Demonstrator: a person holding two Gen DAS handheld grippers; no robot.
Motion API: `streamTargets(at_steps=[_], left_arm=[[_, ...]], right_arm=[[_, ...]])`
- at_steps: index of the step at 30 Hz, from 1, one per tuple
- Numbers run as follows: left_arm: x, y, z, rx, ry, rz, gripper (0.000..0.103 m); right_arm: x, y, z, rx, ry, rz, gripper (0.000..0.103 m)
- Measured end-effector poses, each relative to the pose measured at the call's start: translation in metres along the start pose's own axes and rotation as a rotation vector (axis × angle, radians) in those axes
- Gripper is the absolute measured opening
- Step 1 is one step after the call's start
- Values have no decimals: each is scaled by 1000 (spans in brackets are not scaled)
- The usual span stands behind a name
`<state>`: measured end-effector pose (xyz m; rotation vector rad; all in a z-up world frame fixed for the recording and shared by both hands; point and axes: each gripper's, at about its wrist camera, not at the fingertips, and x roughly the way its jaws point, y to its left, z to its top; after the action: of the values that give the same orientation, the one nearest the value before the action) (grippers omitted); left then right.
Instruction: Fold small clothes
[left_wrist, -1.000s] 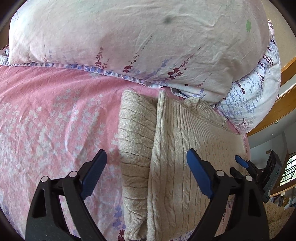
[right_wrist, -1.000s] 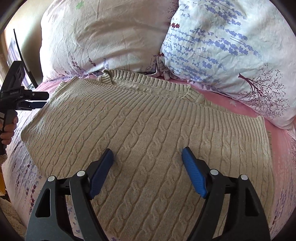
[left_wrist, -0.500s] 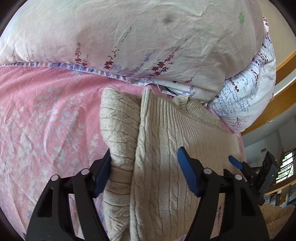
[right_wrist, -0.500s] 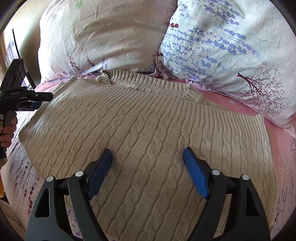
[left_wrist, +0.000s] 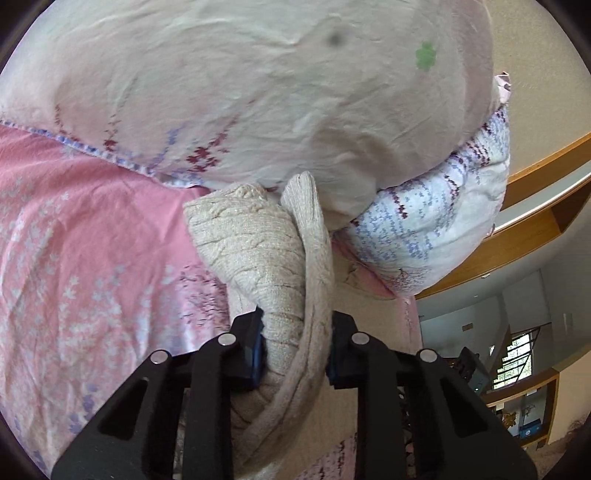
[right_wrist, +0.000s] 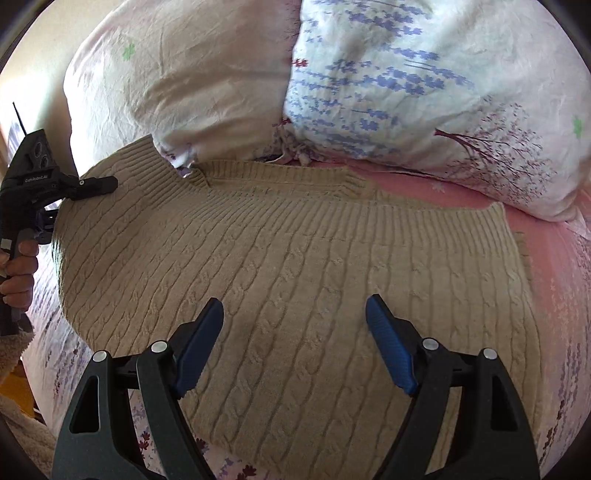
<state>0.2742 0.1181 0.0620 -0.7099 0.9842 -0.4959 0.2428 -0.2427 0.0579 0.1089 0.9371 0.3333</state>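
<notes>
- Left gripper (left_wrist: 293, 349): jaws have just been closing and now pinch the bunched side edge of the beige sweater (right_wrist: 295, 266), raised off the pink sheet (left_wrist: 92, 258).
- Right gripper (right_wrist: 294, 345): jaws wide apart, nothing held, hovering over the sweater's near middle.
- Sweater lies flat, long axis left–right, collar toward the pillows (right_wrist: 406, 92); held edge is at far left, so the fold likely travels rightward.

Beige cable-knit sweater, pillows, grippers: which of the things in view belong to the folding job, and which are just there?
Part of the job:
- beige cable-knit sweater, spread on the bed
- left gripper, just closed on a bunched edge of the sweater
- right gripper, open above the sweater

Just there:
- pink floral bedsheet
- cream floral pillow
- white pillow with purple print
- wooden shelf
</notes>
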Motion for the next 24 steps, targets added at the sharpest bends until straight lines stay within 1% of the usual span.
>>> streamTargets(at_steps=[3,8,13,16,19,21,22,23,24], left_arm=[[13,-32,1,27,11,-53,24],[51,-85,-1,22,47,-164,23],[111,-142,-10,62,139,-226,23],[150,-173,-23,108,207,-232,23],[188,-193,-39,141,287,-209,23],[211,-202,-51,163,335,-179,24],[222,-205,-57,173,362,-155,27],[233,-207,-62,174,389,-138,34],[241,-209,-65,165,416,-138,38]], right_arm=[[-17,-24,0,75,-31,-31,81],[-54,-75,-5,234,-105,-105,81],[-81,-122,-19,357,-145,-179,81],[-92,-145,-31,414,-157,-217,81],[-99,-163,-40,476,-164,-228,81],[-102,-172,-49,513,-161,-236,81],[-104,-176,-53,529,-159,-237,81],[-105,-180,-56,547,-157,-235,81],[-106,-185,-58,565,-155,-227,81]])
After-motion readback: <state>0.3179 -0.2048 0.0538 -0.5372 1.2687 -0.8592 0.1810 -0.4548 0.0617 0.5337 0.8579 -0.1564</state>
